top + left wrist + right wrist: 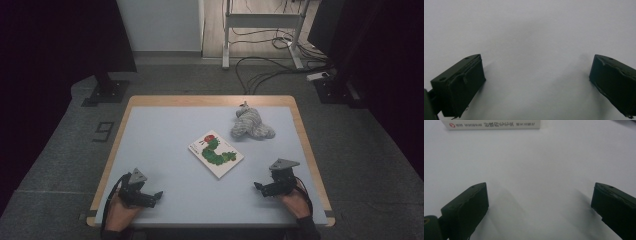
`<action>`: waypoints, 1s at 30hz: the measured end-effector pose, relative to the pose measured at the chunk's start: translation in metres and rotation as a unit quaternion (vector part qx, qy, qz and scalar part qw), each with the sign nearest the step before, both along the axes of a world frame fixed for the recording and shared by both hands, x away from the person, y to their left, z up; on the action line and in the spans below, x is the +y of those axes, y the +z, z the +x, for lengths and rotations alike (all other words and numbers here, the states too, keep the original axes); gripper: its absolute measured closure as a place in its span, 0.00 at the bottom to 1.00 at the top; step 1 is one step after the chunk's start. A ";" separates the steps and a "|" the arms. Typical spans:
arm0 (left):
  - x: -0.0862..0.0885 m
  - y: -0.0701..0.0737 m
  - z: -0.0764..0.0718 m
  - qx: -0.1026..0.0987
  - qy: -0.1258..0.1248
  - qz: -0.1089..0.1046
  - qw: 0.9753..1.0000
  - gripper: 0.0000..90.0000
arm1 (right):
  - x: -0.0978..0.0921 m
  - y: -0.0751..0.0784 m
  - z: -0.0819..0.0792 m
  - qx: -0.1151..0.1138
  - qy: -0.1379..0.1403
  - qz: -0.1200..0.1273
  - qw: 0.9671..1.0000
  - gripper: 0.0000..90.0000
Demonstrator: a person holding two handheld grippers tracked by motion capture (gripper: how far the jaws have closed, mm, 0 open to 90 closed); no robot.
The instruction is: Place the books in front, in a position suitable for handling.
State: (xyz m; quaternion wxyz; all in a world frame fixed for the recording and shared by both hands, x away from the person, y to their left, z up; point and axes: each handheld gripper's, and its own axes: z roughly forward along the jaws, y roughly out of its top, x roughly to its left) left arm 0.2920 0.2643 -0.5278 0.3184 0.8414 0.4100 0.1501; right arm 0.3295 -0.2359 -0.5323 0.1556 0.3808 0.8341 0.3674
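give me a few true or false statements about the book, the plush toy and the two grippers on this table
1. The left gripper has its jaws shut on the book. False: its jaws stand open over bare table, holding nothing.
2. The book lies flat near the middle of the table, cover up, showing a green caterpillar. True.
3. The grey plush toy sits on top of the book. False: it lies apart from it, farther from the person and toward their right.
4. The right gripper is open and empty. True; in the right gripper view an edge of the book lies ahead of its jaws.
5. Both grippers sit near the table's near edge. True.
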 end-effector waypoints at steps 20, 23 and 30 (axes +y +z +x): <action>0.000 0.000 0.000 0.000 0.000 0.000 1.000 0.00 | 0.002 0.032 0.047 -0.019 -0.012 0.002 1.000 0.00; 0.000 0.000 0.000 0.000 0.000 0.000 1.000 0.00 | 0.005 0.037 0.056 -0.025 -0.013 0.003 1.000 0.00; 0.000 0.000 0.000 0.000 0.000 0.000 1.000 0.00 | 0.008 0.043 0.073 -0.036 -0.016 0.008 0.999 0.00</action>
